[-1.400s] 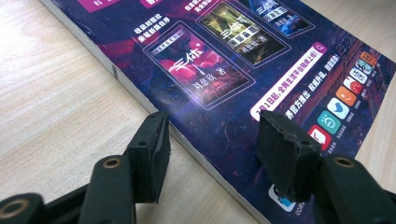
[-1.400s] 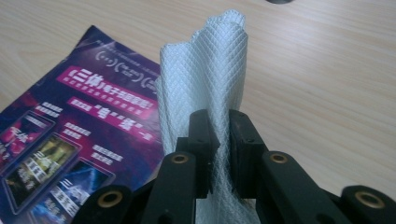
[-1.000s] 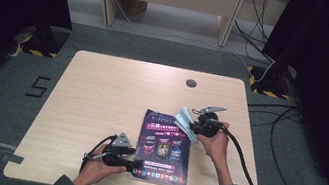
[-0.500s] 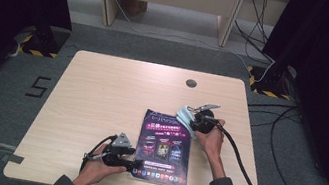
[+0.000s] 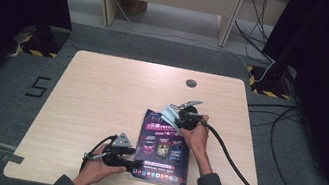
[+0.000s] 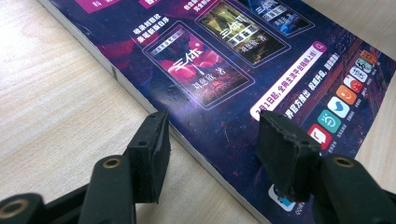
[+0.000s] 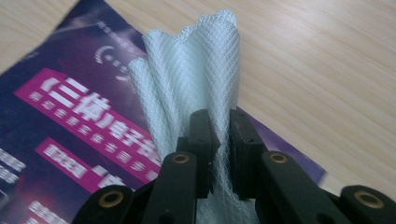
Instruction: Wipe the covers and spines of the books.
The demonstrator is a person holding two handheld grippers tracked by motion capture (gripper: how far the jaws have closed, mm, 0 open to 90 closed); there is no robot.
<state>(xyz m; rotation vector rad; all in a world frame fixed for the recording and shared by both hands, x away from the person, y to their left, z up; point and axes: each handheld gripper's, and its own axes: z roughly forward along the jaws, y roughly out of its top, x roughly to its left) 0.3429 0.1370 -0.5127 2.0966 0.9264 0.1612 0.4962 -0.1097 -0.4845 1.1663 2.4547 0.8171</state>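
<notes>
**Right gripper carries its cloth over the magazine's top corner**

Since the earlier frames, the right gripper (image 5: pixel 179 117) has slid toward the person and a little to the left in the high view, so the pale cloth (image 5: pixel 170 113) it carries now hangs over the far right corner of the magazine (image 5: pixel 163 148) instead of beside it. Left gripper (image 5: pixel 135 164) and magazine lie where they were.

From the high view come the layout and the count: one wooden table (image 5: pixel 100 102), one magazine lying flat near the person's edge, one cloth, two grippers, each in a hand. A small round grommet (image 5: pixel 191 83) sits in the table's far side.

What the high view cannot settle, the gripper views do. In the right gripper view the two black jaws are pressed together on the cloth (image 7: pixel 187 84), a white, diamond-textured fabric bunched into folds that rise above the pads; the magazine's purple cover (image 7: pixel 70 130) lies below it, bare wood to the right.

In the left gripper view the jaws stand apart, straddling the magazine's near-left edge (image 6: pixel 196 154): one pad over the wood, the other over the cover (image 6: pixel 233 79). Whether that pad touches the cover I cannot tell. Three book pictures and a row of app icons show on the cover there.
</notes>
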